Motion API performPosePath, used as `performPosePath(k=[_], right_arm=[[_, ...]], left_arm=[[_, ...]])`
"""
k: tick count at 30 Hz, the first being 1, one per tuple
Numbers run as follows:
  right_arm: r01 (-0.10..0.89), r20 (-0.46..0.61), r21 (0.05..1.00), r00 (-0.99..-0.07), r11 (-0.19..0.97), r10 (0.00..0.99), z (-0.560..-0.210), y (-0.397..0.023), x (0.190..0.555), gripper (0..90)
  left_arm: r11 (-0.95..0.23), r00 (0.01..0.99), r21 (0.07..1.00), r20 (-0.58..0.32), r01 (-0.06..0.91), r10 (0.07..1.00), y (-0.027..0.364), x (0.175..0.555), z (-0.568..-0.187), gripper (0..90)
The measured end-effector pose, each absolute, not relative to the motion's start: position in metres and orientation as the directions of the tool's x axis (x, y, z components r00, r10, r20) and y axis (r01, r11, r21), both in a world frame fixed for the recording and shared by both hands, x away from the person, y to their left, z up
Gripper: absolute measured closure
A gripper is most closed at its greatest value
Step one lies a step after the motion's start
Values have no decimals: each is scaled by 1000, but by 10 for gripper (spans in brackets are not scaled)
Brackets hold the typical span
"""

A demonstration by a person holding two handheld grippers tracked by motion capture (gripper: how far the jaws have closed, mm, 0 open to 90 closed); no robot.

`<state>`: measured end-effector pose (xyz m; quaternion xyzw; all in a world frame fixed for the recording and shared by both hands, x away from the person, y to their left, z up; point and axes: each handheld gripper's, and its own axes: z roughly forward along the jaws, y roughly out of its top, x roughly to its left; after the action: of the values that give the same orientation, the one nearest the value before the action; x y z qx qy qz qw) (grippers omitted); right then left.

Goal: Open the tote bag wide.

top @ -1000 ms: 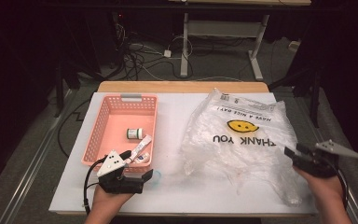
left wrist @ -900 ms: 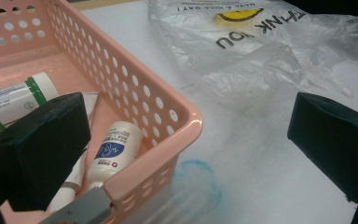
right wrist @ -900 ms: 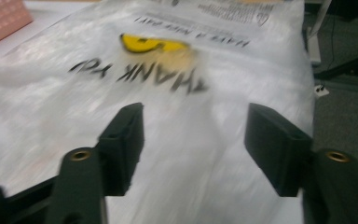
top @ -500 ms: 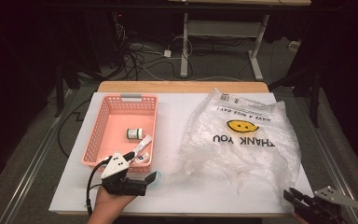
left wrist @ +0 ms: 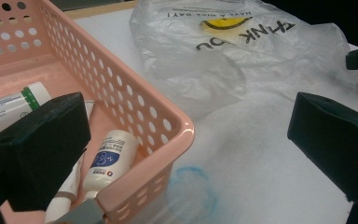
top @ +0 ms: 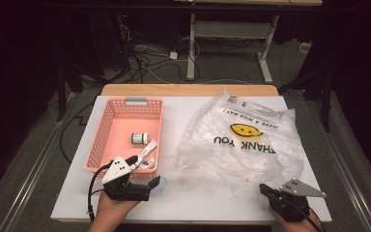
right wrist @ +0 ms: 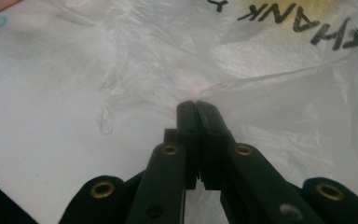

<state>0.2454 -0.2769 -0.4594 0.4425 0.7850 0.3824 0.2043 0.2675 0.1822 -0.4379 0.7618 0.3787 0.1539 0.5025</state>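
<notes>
A clear plastic bag (top: 246,140) printed with a smiley and "THANK YOU" lies crumpled on the white table's right half. My right gripper (top: 262,187) sits at its near edge. Its jaws have just closed and are pressed flat together, and in the right gripper view (right wrist: 196,103) a fold of the bag (right wrist: 261,56) runs into their tips. My left gripper (top: 147,170) stands wide open at the near right corner of the pink basket (top: 101,140), one jaw over the basket (left wrist: 177,121), the other over the table. Nothing is gripped there (left wrist: 191,135).
Inside the basket lie a white bottle with a green label (top: 139,138), a tube (top: 147,149) and a white bottle with a blue label (left wrist: 109,156). A faint blue ring (left wrist: 191,191) marks the table beside the basket. Past the table's far edge are cables and desk legs.
My right gripper has moved from the bag's right edge down to the near edge of the table and then left, to the bag's near edge. The left gripper has stayed put.
</notes>
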Motion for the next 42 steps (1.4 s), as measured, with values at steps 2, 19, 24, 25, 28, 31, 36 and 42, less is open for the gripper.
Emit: performPosePath(k=[2, 19, 24, 25, 28, 31, 36, 42], right_arm=[[532, 22, 786, -534, 315, 845, -459, -265, 250, 899], [425, 69, 856, -656, 293, 751, -441, -209, 250, 717], [370, 69, 905, -618, 212, 783, -418, -247, 239, 633], [371, 71, 907, -603, 200, 794, -417, -255, 242, 633], [411, 50, 890, -519, 198, 853, -425, -279, 257, 643], [469, 70, 866, -453, 171, 889, -439, -302, 278, 645], [539, 62, 829, -349, 146, 935, -456, -329, 313, 610], [564, 46, 821, -224, 91, 974, -459, -356, 364, 516]], left_arm=[[-207, 666, 883, -146, 421, 732, 182, 268, -438, 0], [-202, 661, 883, -148, 423, 736, 188, 269, -438, 0], [-202, 662, 884, -148, 422, 734, 186, 268, -438, 0], [-202, 662, 884, -149, 422, 735, 186, 268, -437, 0], [-202, 663, 884, -149, 422, 734, 185, 268, -438, 0], [-201, 663, 884, -151, 423, 733, 186, 267, -438, 0], [-202, 663, 884, -149, 422, 733, 186, 267, -438, 0], [-211, 664, 883, -141, 420, 734, 186, 267, -438, 0]])
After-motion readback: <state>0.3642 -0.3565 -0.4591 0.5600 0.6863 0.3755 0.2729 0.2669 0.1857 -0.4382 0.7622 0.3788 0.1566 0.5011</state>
